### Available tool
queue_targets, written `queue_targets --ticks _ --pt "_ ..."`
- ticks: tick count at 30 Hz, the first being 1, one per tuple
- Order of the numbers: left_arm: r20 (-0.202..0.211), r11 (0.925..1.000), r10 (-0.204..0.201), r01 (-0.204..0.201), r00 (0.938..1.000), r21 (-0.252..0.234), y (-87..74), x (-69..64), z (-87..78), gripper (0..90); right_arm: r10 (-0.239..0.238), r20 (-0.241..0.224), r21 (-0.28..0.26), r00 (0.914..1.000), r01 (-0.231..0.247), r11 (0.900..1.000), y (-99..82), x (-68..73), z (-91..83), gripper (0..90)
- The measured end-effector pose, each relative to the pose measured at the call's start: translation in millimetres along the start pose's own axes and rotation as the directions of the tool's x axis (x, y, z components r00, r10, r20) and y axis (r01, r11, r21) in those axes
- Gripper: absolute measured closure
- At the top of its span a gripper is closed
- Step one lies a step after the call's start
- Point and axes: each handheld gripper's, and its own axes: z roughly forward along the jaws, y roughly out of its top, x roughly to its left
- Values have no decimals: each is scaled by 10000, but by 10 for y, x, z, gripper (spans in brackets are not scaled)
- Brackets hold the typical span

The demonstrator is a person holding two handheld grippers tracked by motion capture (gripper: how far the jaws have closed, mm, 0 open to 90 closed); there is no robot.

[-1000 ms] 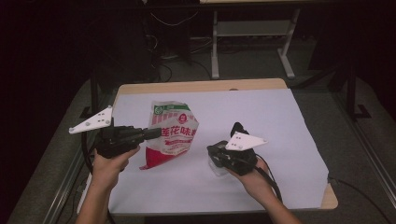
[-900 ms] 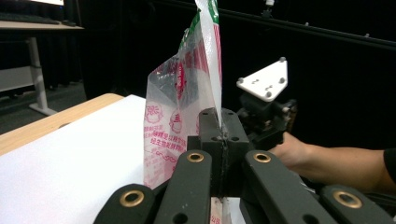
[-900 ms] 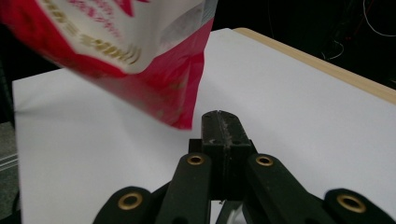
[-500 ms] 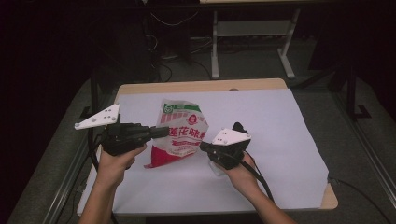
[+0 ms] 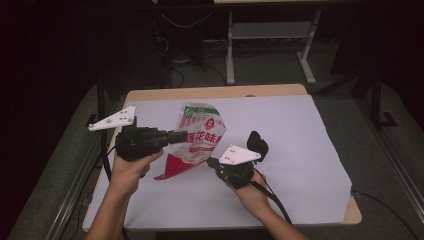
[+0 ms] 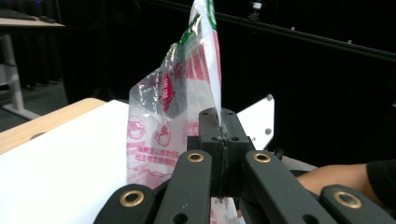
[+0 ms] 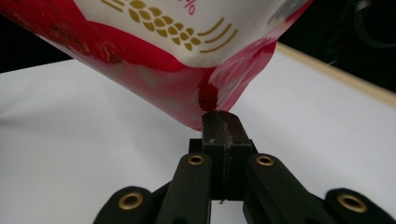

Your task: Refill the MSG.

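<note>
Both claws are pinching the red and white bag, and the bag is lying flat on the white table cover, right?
Not quite. Both claws, left claw and right claw, do pinch the red and white bag, but it is not lying flat. The high view shows it held up off the white table cover.

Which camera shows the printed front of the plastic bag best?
The high view: the plastic bag faces it, whole label visible. The left gripper view shows it nearly edge-on, pinched in the shut jaws; the right gripper view shows a red lower corner.
</note>
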Motion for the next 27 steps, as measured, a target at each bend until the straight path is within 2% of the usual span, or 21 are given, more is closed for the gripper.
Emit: queue_targets --ticks 1,3,4,6,10,13,16,20,23,27 --pt "-32 9999 103 -103 9999 27 26 -18 -7 900 -13 436 -264 9991 25 9996 16 -2 -32 899" --pt "-107 9996 258 -258 9996 61 68 -46 -38 900 29 574 -379 9983 -7 9993 24 -17 -51 899" --pt "-82 9996 279 -280 9996 1 81 -49 -55 900 172 778 -510 9968 -132 9986 37 -48 -84 899" --pt "-62 9996 253 -254 9997 -138 94 -50 -86 900 429 870 -616 9953 -376 9974 57 -110 -124 899" --pt "119 9995 276 -273 9995 -181 100 -73 -89 900 585 745 -918 9955 -515 9944 74 -197 -142 897" --pt "211 9993 355 -352 9991 -132 108 -108 -69 900 692 377 -880 9969 -657 9940 84 -181 -96 896" --pt "64 9990 403 -402 9992 -184 120 -117 -59 900 728 -110 -808 9973 -735 9940 70 -130 -51 897" --pt "-25 9990 395 -396 9992 -218 126 -109 -55 900 690 -213 -748 9974 -705 9947 34 -106 -46 896" --pt "-222 9991 362 -367 9991 -205 126 -108 -37 900 680 -128 -668 9976 -687 9954 19 -91 -49 897" --pt "-464 9995 297 -304 9985 -131 116 -101 13 900 816 -313 -595 9962 -834 9947 0 -27 -13 897"
